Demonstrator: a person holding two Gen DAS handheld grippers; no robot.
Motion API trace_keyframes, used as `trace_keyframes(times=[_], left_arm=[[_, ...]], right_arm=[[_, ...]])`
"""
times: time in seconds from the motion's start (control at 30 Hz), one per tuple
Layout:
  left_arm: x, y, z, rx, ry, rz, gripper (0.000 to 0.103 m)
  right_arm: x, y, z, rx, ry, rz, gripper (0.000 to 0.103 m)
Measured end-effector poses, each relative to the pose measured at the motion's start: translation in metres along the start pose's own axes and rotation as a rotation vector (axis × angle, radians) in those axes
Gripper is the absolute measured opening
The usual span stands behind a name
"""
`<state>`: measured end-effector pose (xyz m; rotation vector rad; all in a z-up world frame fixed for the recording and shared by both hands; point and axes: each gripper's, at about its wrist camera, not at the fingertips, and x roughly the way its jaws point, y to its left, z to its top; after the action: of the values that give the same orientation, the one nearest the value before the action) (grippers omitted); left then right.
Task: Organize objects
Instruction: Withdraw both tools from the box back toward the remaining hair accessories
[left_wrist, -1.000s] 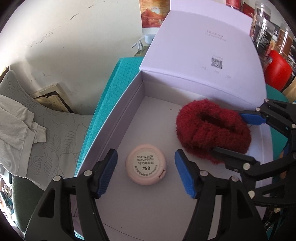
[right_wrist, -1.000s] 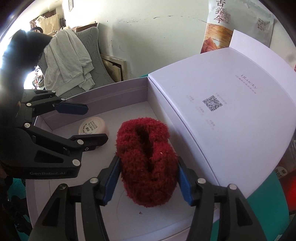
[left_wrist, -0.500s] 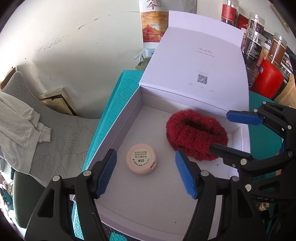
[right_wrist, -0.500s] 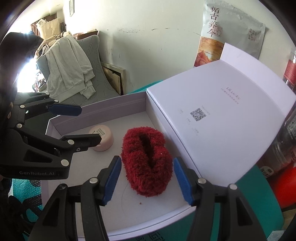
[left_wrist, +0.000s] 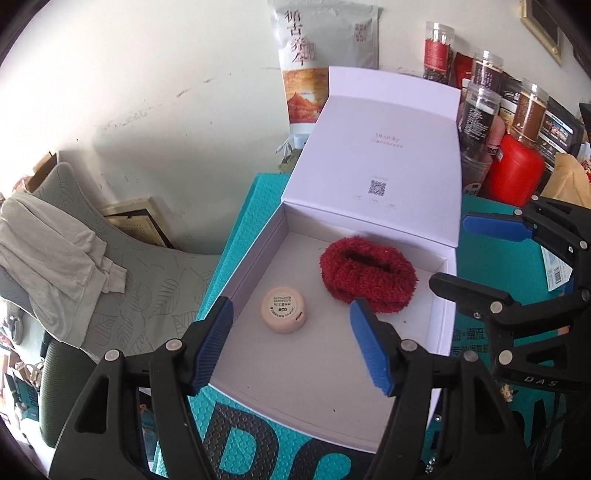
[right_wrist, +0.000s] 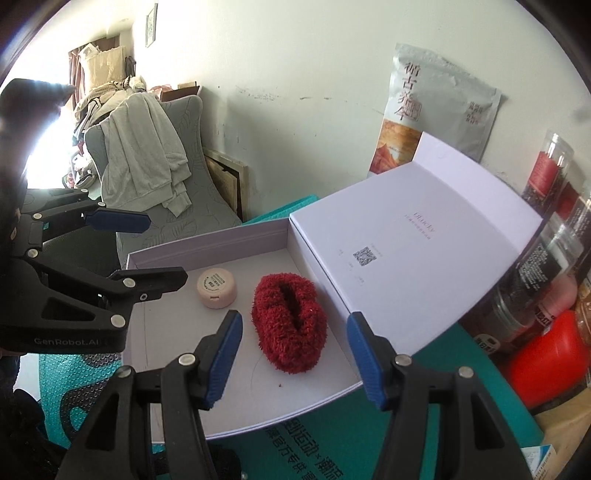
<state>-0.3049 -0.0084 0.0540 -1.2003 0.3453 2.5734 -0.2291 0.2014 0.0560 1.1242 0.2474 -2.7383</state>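
Both claws hang released and empty above the near edge of an open white cardboard gift box (left_wrist: 441, 295), the left claw (left_wrist: 290, 345) nearest a small round pink plastic compact (left_wrist: 283, 309), the right claw (right_wrist: 293, 354) before a fuzzy red knitted scrunchie (right_wrist: 288, 325). Both items lie apart on the box floor. The compact looks light, rigid and smooth, best pinched across its sides; the scrunchie appears soft and compressible, graspable anywhere. Behind, the hinged lid (left_wrist: 384, 158) stands raised against jars (left_wrist: 480, 107).

Likely a home, clothes-draped chair (right_wrist: 147, 155), food jars (left_wrist: 480, 110), snack pouch (left_wrist: 317, 62)
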Motion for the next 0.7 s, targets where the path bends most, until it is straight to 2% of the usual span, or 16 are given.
trace_keyframes(times=[0.7], left_arm=[[-0.144,-0.033,-0.036,-0.008,-0.122,0.032,0.071]], right_arm=[[-0.12,0.033,-0.028,-0.036,-0.123,-0.084,0.059]])
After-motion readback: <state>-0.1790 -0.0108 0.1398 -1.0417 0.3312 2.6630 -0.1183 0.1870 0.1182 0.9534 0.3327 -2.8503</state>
